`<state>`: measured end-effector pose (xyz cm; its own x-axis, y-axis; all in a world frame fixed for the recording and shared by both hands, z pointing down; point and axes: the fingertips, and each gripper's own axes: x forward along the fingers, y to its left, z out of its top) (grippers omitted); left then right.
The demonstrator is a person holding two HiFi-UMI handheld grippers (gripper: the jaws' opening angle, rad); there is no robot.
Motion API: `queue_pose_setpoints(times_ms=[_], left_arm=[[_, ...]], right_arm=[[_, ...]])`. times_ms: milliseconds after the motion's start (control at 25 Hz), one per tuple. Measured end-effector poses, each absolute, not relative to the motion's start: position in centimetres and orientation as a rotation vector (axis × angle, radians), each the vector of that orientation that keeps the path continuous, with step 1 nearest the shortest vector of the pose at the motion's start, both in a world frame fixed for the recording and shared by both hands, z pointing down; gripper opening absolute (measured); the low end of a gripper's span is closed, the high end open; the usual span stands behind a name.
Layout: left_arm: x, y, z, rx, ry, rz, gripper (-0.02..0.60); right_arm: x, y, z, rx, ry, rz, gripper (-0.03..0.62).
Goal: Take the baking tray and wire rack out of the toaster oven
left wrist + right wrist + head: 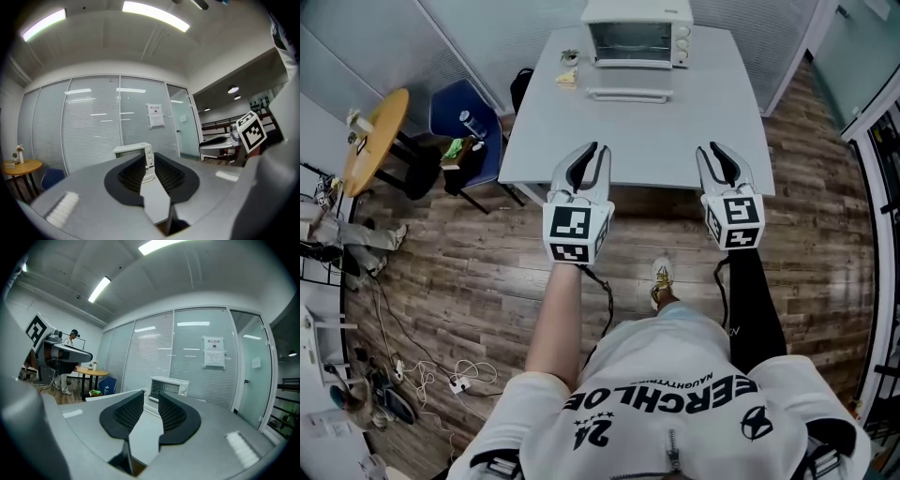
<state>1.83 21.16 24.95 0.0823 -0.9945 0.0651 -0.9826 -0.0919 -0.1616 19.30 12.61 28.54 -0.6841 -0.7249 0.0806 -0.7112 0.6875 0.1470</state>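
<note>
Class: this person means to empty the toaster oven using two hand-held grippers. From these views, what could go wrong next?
1. The toaster oven stands at the far end of the table, a long reach away; a pull might drag it along.
2. The left hand-held gripper is shut; unopened, it might shove rather than grip.
3. The small items beside the oven could get knocked.
</note>
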Motion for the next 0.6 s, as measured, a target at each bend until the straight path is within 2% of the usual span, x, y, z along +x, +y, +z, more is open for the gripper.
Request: queue_pose_setpoints(times_ms=[600], left_arm=[[-2.2,9.3,25.8,-2.243,2.111,-0.252,0.061]], right_arm=[[13.7,-0.1,29.1,1.087,-2.798,-0.126,0.078]])
